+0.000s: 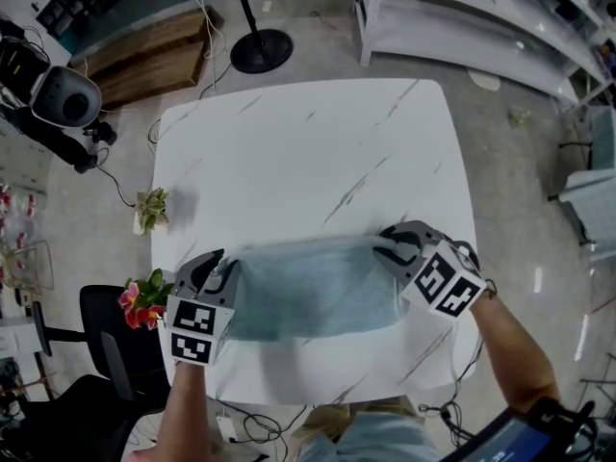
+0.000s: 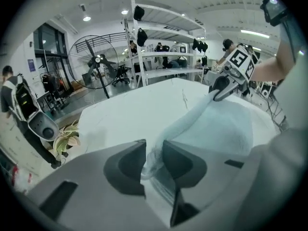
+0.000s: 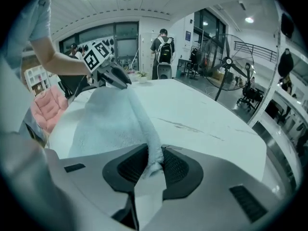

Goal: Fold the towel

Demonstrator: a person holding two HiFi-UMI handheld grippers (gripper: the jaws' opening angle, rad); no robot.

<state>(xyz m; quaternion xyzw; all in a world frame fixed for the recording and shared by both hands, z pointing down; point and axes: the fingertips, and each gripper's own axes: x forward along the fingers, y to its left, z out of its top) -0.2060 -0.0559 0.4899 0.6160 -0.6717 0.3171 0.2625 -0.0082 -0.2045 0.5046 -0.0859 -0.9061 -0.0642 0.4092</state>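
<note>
On the workshop's marbled table (image 1: 308, 142), left tongs (image 1: 219, 266) and right tongs (image 1: 393, 243) each pinch the towel (image 1: 308, 292).

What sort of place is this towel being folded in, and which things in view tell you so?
Probably a workshop or lab hall, not a home: tall white metal shelving, a large standing fan and loose cables on a bare floor beside the table bearing the towel.
</note>
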